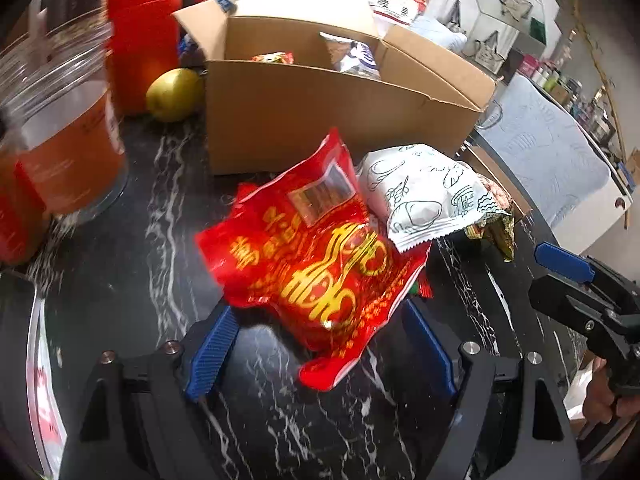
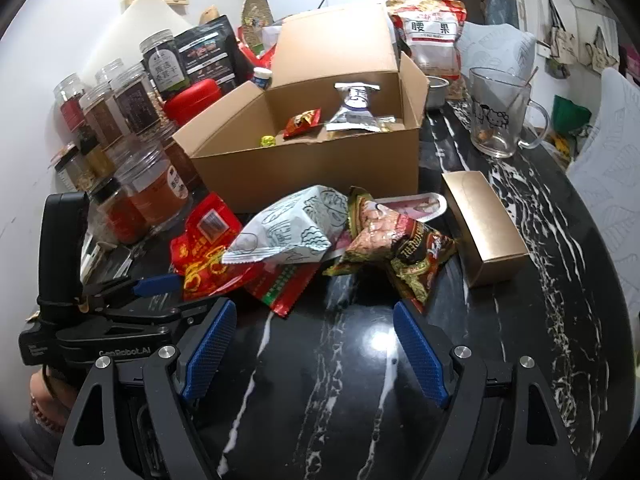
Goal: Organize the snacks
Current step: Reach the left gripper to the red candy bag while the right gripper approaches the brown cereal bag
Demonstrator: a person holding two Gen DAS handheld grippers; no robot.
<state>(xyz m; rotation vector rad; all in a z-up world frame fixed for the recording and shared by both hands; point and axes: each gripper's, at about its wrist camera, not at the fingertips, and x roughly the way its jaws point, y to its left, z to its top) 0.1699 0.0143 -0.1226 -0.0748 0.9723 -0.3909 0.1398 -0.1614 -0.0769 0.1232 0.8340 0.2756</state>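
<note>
Tabletop (image 2: pixel 520 300): black marble with white veins.

Box (image 2: pixel 312 168): brown cardboard, lid open, at centre rear. Inside: a red sachet (image 2: pixel 302 121), a silver pouch (image 2: pixel 356 110), a small yellow sweet (image 2: pixel 267 141).

Snack pile, just in front of the box: red bag (image 1: pixel 316 264) with gold lettering, lying flat; white packet (image 1: pixel 424 192) with line drawings, resting on the red bag's far edge; crumpled dark wrapper (image 2: pixel 404 248) beside it, touching the white packet.

Gold carton (image 2: pixel 484 228): right of the pile, near the dark wrapper.

Jars (image 2: pixel 120 120): clear plastic, crowded left of the box; a red tub (image 1: pixel 144 40) and a yellow-green fruit (image 1: pixel 174 94) stand between them and the box.

Glass mug (image 2: pixel 504 112): right rear, well apart from the pile. Cashew bag (image 2: pixel 430 38) stands behind the box.

Left tool (image 1: pixel 320 344): released, pads wide, the red bag's near corner between them, not pinched.

Right tool (image 2: pixel 314 348): released, over bare tabletop, just short of the pile.
</note>
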